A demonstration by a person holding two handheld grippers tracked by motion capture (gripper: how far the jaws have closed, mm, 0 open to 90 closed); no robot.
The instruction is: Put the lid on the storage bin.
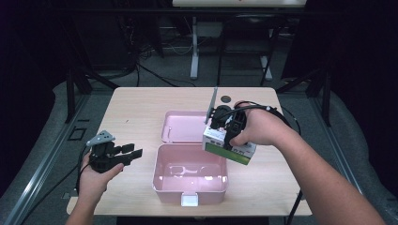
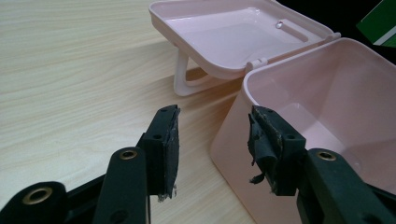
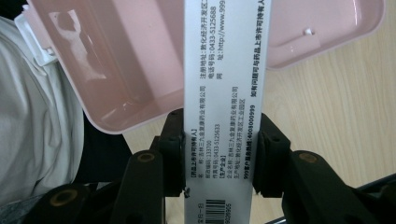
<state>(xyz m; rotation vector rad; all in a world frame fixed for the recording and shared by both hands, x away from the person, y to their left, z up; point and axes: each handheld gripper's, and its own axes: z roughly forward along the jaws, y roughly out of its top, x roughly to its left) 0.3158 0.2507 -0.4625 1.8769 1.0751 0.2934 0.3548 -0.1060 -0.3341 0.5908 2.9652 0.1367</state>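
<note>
The right claw (image 3: 217,154) is clamped on a white and green carton (image 1: 228,145), holding it above the open pink box (image 1: 190,174). The left claw (image 2: 215,144) stands apart and empty just beside the box's wall on the worktop (image 1: 136,108).

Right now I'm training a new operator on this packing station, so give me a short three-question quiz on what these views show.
1. True or false: the pink box has its lid open.
2. What does the right gripper hold?
A. a white and green carton
B. a bottle
C. nothing
3. The left gripper has its jaws ____, with nothing between them.

Key:
1. True; the lid lies back on the table.
2. A; both pads press on the carton's sides, above the box's right rim.
3. open; it sits beside the box's outer wall.
</note>
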